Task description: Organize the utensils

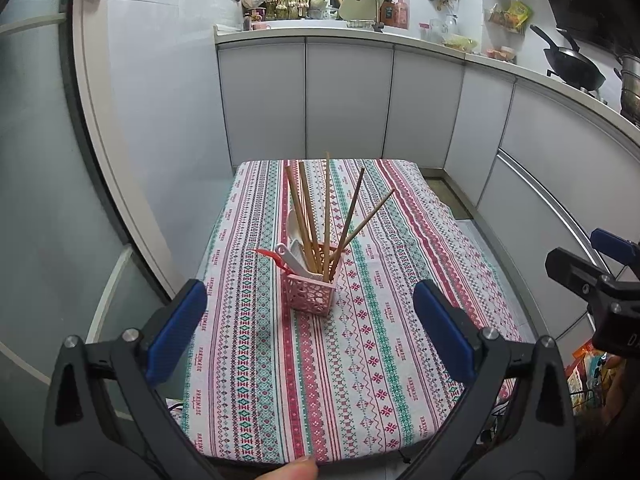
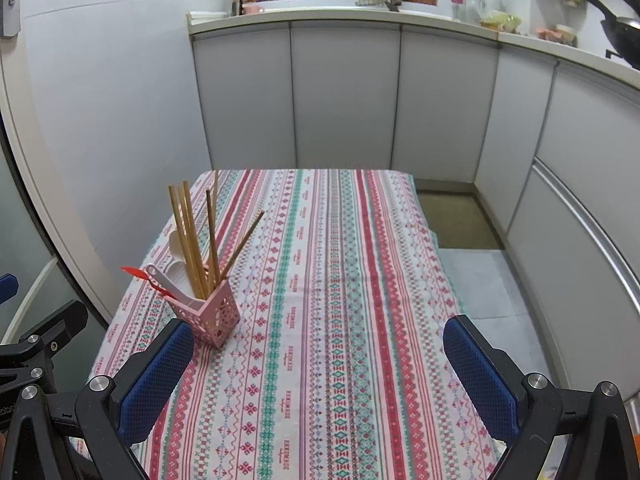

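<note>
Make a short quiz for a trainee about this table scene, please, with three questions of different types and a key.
1. True or false: the chopsticks lie flat on the tablecloth.
2. What colour is the holder? A green, B pink, C black.
3. Fill in: both tools, left and right, are ____ and hold nothing.

Key: 1 false, they stand in the holder; 2 B; 3 open.
</note>
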A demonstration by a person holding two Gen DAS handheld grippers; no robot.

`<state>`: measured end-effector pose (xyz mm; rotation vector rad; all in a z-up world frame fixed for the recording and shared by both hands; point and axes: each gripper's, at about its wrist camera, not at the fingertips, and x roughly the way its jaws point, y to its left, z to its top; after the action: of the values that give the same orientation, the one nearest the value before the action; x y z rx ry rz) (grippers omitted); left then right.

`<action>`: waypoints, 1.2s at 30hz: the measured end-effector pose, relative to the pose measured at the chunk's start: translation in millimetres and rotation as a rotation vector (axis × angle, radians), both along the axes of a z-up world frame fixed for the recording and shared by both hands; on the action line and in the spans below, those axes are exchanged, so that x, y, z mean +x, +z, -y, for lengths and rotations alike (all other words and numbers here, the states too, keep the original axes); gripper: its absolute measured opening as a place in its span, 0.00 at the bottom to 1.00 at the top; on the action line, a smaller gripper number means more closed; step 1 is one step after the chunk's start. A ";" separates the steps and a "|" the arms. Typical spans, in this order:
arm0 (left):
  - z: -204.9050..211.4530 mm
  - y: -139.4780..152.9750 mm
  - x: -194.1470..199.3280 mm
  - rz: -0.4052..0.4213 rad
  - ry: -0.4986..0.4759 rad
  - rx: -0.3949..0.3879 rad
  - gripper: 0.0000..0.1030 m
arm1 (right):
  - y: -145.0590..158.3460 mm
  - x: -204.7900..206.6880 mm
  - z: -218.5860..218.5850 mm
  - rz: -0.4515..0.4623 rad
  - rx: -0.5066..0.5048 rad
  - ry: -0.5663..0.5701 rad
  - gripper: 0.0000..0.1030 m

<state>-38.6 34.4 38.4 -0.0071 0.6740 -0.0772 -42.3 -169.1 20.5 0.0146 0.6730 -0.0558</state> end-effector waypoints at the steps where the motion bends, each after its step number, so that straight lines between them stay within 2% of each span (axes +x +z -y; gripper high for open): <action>1: -0.8 0.9 -0.7 0.005 0.002 -0.004 0.99 | 0.7 -0.2 -0.5 0.003 -0.001 -0.002 0.99; 15: -2.6 5.5 -3.0 0.033 0.026 -0.003 0.99 | 7.2 -4.9 -7.3 0.034 -0.007 -0.003 0.99; 22: -1.2 7.5 -3.3 0.047 0.066 0.004 0.99 | 10.2 -11.2 -9.7 0.085 -0.025 -0.074 0.99; 28: -5.9 12.2 -5.9 0.077 0.143 0.006 0.99 | 16.0 -14.8 -10.5 0.100 -0.023 -0.112 0.99; 36: -6.9 14.7 -7.6 0.080 0.154 -0.001 0.99 | 25.0 -18.1 -19.6 0.118 -0.046 -0.126 0.99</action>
<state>-46.2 41.3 53.1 -0.0566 0.5912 0.0703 -60.5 -149.5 45.5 0.0155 0.5523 -0.1901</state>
